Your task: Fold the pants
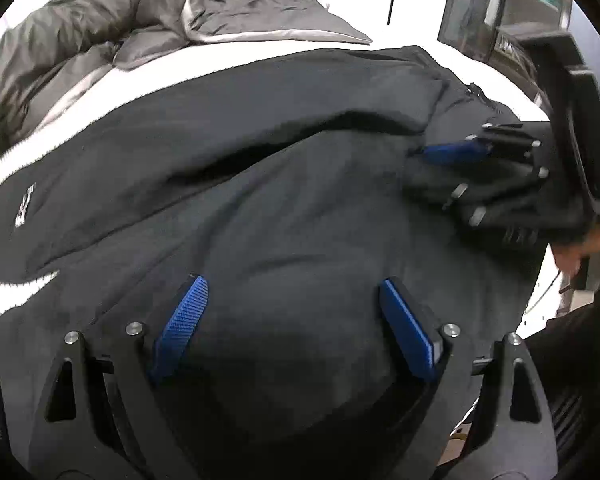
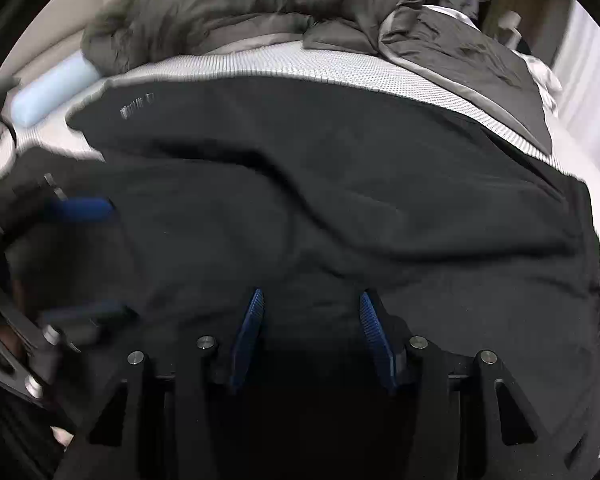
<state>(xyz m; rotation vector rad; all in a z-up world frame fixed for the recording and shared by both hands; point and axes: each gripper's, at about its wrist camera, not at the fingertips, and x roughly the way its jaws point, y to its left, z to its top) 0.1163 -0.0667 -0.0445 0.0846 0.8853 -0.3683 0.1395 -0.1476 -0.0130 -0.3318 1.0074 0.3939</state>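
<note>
Black pants lay spread across the bed, filling mid-frame. The left tongs gaped wide and empty above the fabric. The right tongs stood partly apart, seemingly gripping nothing, though blur obscured contact.

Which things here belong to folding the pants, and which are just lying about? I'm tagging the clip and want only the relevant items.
Part of the job:
- black pants, spread on the bed
- left gripper, open over the pants
- right gripper, open over the pants

Just lying about:
- grey duvet, bunched behind the pants
- pale blue roll
- white mattress
</note>
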